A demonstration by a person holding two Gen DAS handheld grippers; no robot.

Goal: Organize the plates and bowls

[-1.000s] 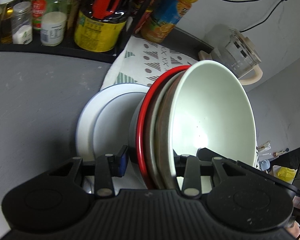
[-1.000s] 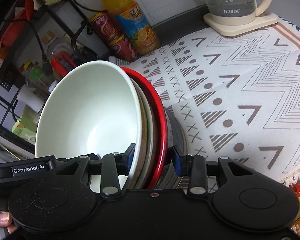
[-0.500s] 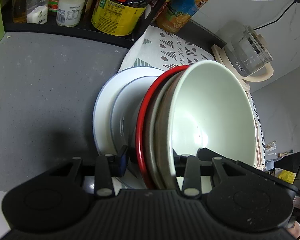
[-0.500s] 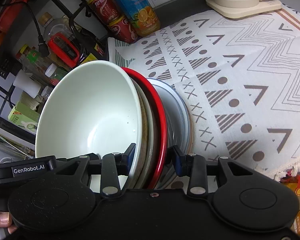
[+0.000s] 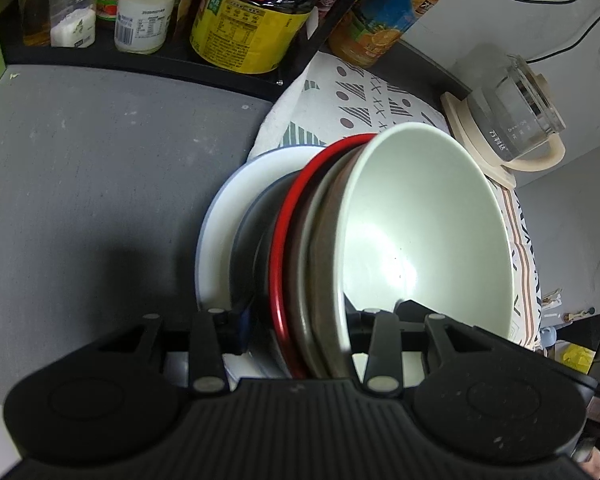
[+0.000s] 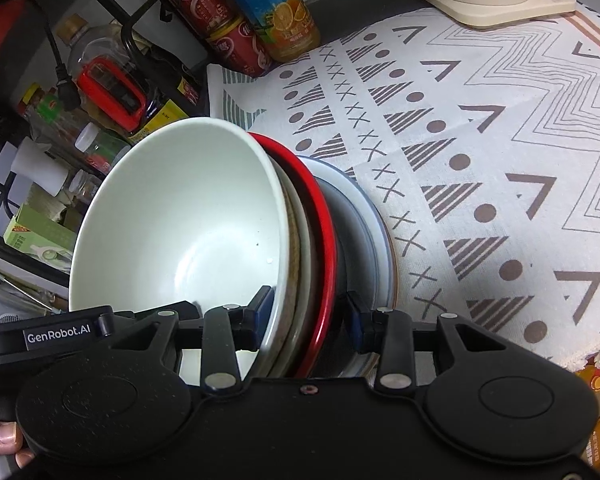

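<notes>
On the left, a black shelf holds a salt jar [image 5: 73,16], a white bottle [image 5: 144,20] and a yellow-labelled tin [image 5: 248,28], standing above the grey table [image 5: 80,184]. Toward the middle, a white plate [image 5: 220,236] with a blue rim lies half on the table and half on the patterned cloth [image 6: 480,152]. Just above it, a tilted stack of bowls [image 5: 424,240] is held from both sides: a pale green bowl innermost, brownish ones behind it, a red-rimmed one [image 6: 320,216] outermost. The left gripper [image 5: 296,332] is clamped across the stack's near edge, and the right gripper [image 6: 306,308] is closed on the opposite edge. Farther right stand an orange juice bottle [image 6: 284,12] and a glass kettle [image 5: 516,116] on its cream base.
</notes>
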